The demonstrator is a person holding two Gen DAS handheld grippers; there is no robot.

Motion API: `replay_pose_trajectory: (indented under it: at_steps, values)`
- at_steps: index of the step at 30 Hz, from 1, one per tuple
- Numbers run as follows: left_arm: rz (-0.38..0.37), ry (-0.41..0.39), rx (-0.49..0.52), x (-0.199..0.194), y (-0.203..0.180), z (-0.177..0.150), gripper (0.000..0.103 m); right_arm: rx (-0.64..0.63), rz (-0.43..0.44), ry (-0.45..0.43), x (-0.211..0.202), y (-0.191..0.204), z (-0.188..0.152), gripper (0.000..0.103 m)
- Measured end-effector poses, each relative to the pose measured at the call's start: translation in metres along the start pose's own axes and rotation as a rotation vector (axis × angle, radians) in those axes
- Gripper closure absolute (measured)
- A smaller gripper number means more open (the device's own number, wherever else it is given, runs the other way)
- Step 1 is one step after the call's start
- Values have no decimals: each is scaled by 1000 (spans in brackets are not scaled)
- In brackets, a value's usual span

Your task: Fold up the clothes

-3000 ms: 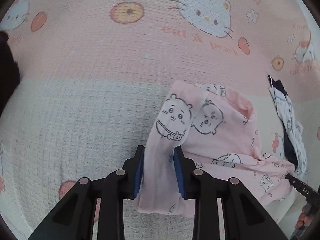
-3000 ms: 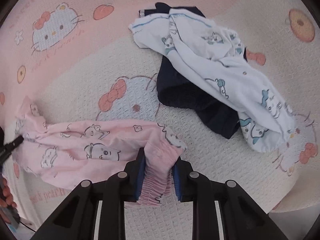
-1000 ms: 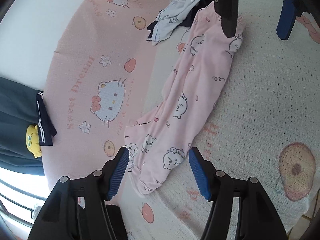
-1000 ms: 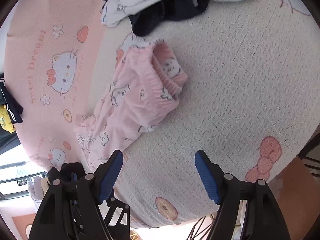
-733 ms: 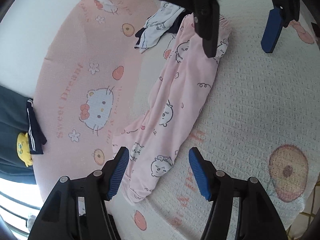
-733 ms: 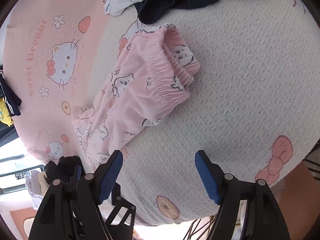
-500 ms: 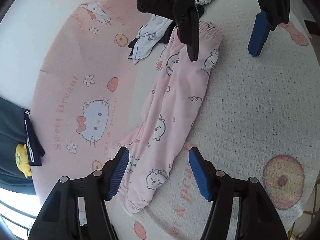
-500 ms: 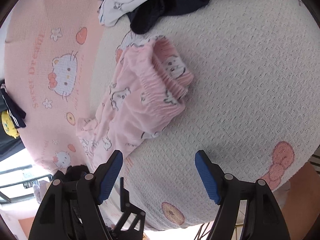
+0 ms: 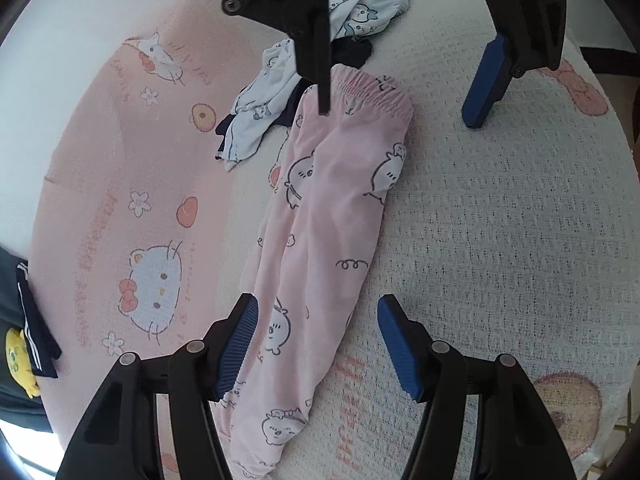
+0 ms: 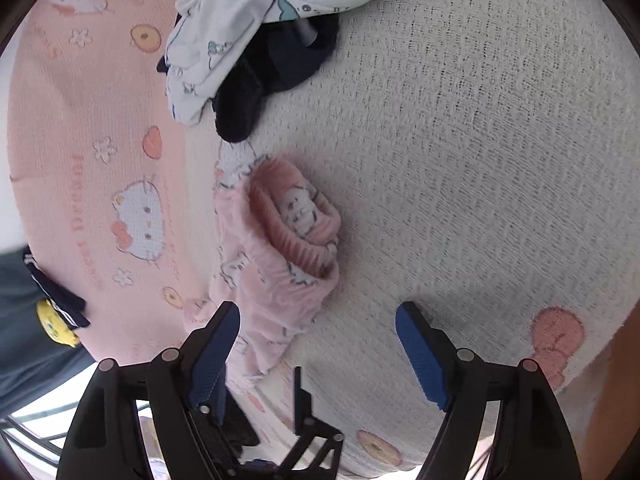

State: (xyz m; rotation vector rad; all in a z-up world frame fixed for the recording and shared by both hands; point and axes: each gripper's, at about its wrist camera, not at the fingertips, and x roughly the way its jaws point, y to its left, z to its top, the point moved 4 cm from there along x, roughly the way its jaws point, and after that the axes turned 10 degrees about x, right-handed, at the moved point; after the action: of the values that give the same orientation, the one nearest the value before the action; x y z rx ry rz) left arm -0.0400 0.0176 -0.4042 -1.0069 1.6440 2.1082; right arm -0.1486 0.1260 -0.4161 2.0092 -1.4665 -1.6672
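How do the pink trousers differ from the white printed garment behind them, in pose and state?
The pink trousers lie stretched out long and fairly flat; the white garment is crumpled in a heap. The pink trousers lie alone on the blanket; the white garment lies over a dark garment. Both carry cartoon prints.

A home bedroom, seen from just above a bed. The bed is covered by a waffle-textured blanket (image 9: 500, 216) in cream and pale pink, printed with cartoon cats, red bows, flowers, peaches and curly lettering. A plain white wall (image 9: 80, 32) fills the upper left of the left wrist view, just behind the blanket's edge. Household laundry lies on the bed: pink cartoon-print pyjama trousers (image 9: 320, 240) in the centre, and, towards the top of the frame, a crumpled white and blue printed garment (image 9: 264, 108) on top of a dark navy one (image 10: 264, 80). At the lower left edge, bright daylight shows.
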Motion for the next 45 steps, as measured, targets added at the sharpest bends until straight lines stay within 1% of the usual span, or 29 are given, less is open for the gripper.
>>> replay_pose_trajectory:
  at_steps: [2, 4, 6, 8, 11, 14, 15, 16, 17, 18, 19, 20, 21, 23, 26, 28, 30, 32, 33, 35, 37, 39, 41, 42, 43, 44, 45]
  values:
    - [11, -5, 20, 4, 0, 4, 43, 1, 14, -4, 1, 4, 5, 23]
    - [0, -17, 14, 7, 0, 9, 43, -6, 21, -3, 2, 8, 10, 23]
    - [-10, -28, 2, 9, 1, 13, 43, -22, 23, -3, 4, 13, 15, 22]
    - [-7, -37, -12, 13, 3, 19, 43, -35, 34, 0, 8, 18, 17, 19]
    - [-15, -49, -27, 20, 7, 25, 44, -66, 41, -2, 15, 27, 18, 16]
    - [-36, -65, -49, 25, 12, 31, 43, -90, 54, -15, 14, 31, 19, 17]
    - [-28, -69, -44, 26, 12, 32, 43, -85, 55, -21, 13, 28, 19, 22]
    - [-19, -73, -38, 27, 11, 33, 43, -80, 55, -27, 11, 26, 19, 33]
    - [-7, -71, -31, 28, 10, 34, 43, -59, 53, -31, 10, 20, 20, 40]
    - [5, -72, -23, 29, 9, 34, 43, -33, 50, -34, 8, 12, 21, 48]
    - [18, -81, -8, 29, 8, 35, 43, -8, 51, -32, 11, 13, 25, 54]
    - [37, -88, 9, 28, 5, 35, 43, 11, 52, -19, 13, 12, 28, 56]
    - [52, -94, 19, 28, 3, 35, 43, 17, 50, -12, 12, 11, 30, 61]
    - [83, -103, 37, 28, -1, 35, 43, 7, 41, -10, 12, 11, 30, 62]
    - [108, -101, 51, 27, -2, 37, 43, -62, 41, -32, 9, 20, 25, 62]
    - [111, -97, 44, 28, -1, 37, 43, -107, 81, -46, 6, 30, 21, 62]
    - [98, -89, 14, 31, 2, 38, 43, -154, 134, -28, 3, 43, 16, 62]
    - [72, -99, -30, 33, 6, 38, 43, -197, 137, -26, 2, 51, 13, 62]
    - [56, -104, -57, 34, 8, 37, 43, -211, 126, -30, 9, 58, 11, 62]
    - [-6, -105, -135, 37, 15, 34, 46, -223, 91, -38, 21, 68, 10, 62]
    - [-101, -100, -246, 43, 26, 26, 49, -200, 70, -27, 22, 61, 12, 60]
    - [-226, -98, -379, 50, 37, 16, 53, -173, 58, -16, 21, 52, 13, 60]
    - [-344, -90, -505, 59, 46, 4, 54, -137, 61, -11, 26, 45, 17, 48]
    - [-396, -87, -562, 63, 50, -1, 55, -113, 66, -11, 25, 40, 18, 34]
    - [-430, -87, -597, 66, 52, -5, 55, -84, 81, -11, 24, 35, 19, 32]
    - [-446, -86, -615, 67, 53, -8, 55, -52, 98, -12, 25, 31, 19, 32]
    - [-441, -86, -611, 67, 53, -8, 55, -20, 115, -14, 25, 26, 19, 32]
